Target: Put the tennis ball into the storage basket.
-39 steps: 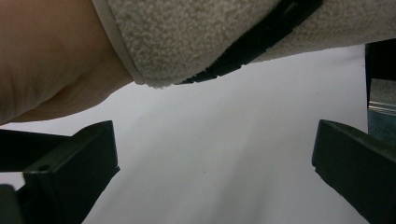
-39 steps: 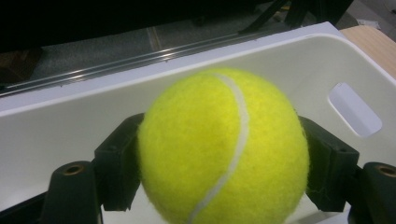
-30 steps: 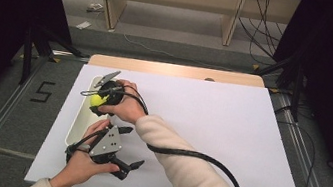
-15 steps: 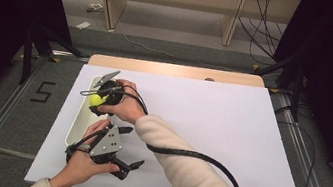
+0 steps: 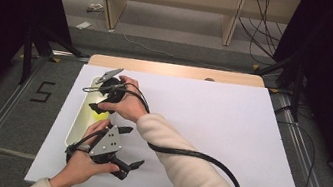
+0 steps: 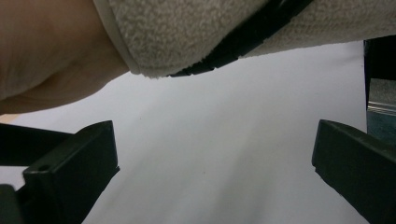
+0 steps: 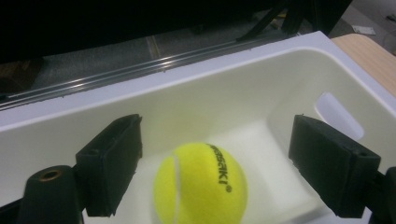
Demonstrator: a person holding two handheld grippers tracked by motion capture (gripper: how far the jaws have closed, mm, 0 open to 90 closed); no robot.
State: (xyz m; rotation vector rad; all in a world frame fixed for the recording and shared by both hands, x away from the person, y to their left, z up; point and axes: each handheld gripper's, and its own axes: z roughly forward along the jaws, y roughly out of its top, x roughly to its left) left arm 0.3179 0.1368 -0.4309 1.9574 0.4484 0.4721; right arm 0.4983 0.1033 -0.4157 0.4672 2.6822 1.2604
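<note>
A yellow tennis ball lies inside a white bin, just below my right gripper. That gripper's jaws stand wide apart on either side of the ball and do not touch it. In the high view the right gripper hangs over the far end of the bin at the table's left, with the ball under it. My left gripper rests open near the front edge. Between its jaws there is nothing but white table.
The right arm's cream sleeve crosses over the left gripper, with a black cable trailing along it. The white tabletop stretches right of the bin. A wooden strip runs along the table's far edge.
The right gripper's jaws have parted and the tennis ball now sits lower, in the bin. The left gripper has not moved.
</note>
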